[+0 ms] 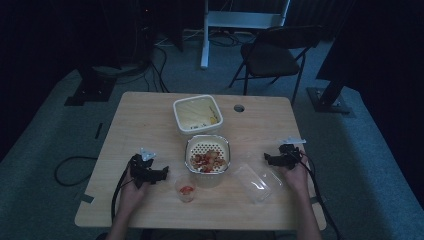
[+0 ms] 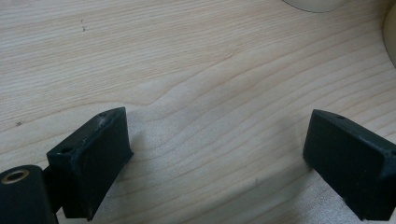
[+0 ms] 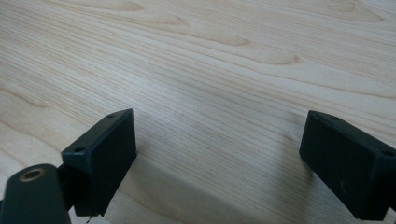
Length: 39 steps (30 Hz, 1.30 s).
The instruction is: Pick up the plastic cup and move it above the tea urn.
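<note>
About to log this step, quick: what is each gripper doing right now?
Left gripper: open, holding nothing, bare table between the jaws.
Right gripper: open, holding nothing, over bare wood.

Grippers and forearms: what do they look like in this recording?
Both the left gripper and the right gripper are black, each with two blocky, rectangular jaws bearing small screw holes. A grey three-cornered plate tops each one. A black cable trails from each gripper. The person's forearms show no sleeves.
</note>
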Each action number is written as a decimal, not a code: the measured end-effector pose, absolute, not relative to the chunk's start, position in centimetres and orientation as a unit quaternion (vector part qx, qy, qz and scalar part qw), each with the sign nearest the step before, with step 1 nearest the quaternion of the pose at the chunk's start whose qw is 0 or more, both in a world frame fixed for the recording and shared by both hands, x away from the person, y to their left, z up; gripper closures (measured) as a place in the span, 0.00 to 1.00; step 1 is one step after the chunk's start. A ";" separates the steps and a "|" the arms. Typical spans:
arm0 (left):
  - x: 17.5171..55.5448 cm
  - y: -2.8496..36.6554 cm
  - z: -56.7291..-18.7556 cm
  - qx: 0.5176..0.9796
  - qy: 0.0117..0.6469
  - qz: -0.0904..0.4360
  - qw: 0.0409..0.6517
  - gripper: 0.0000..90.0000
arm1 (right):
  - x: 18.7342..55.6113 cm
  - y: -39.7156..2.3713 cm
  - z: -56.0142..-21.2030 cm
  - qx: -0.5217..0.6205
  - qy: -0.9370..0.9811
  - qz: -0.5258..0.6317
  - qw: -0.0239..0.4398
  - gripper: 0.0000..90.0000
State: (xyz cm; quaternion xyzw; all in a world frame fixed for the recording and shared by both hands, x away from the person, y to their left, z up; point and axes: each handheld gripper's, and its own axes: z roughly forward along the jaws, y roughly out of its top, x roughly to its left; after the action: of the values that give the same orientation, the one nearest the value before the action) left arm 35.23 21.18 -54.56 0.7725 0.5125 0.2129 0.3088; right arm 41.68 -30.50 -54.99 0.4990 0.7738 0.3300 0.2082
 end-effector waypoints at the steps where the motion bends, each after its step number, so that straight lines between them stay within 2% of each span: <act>1: 35.2 21.2 -54.6 0.772 0.513 0.213 0.309 0.09 | 41.7 -30.5 -55.0 0.499 0.774 0.330 0.208 0.12; 7: 35.2 21.2 -54.6 0.772 0.513 0.213 0.309 0.09 | 41.7 -30.5 -55.0 0.493 0.778 0.331 0.205 0.14; 15: 35.2 21.2 -54.6 0.772 0.512 0.213 0.309 0.09 | 40.8 -31.0 -53.9 0.531 0.765 0.306 0.200 0.39; 21: 35.2 21.2 -54.6 0.773 0.512 0.213 0.308 0.09 | 37.5 -32.1 -52.0 0.552 0.735 0.327 0.218 0.42; 28: 35.2 21.2 -54.5 0.773 0.512 0.213 0.308 0.09 | 31.2 -32.0 -48.0 0.554 0.715 0.345 0.249 0.38; 34: 35.2 21.2 -54.6 0.773 0.512 0.213 0.308 0.09 | 26.9 -30.3 -47.3 0.558 0.705 0.365 0.240 0.36; 37: 35.2 21.2 -54.5 0.773 0.512 0.213 0.308 0.09 | 24.6 -28.3 -48.6 0.575 0.705 0.357 0.212 0.35; 39: 35.2 21.2 -54.5 0.773 0.512 0.213 0.308 0.09 | 24.2 -27.6 -49.4 0.580 0.713 0.342 0.197 0.38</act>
State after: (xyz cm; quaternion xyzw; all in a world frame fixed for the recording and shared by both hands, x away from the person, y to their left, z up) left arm 35.25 21.18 -54.55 0.7729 0.5123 0.2127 0.3080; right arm 24.19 -27.63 -49.42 0.5803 0.7125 0.3415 0.1974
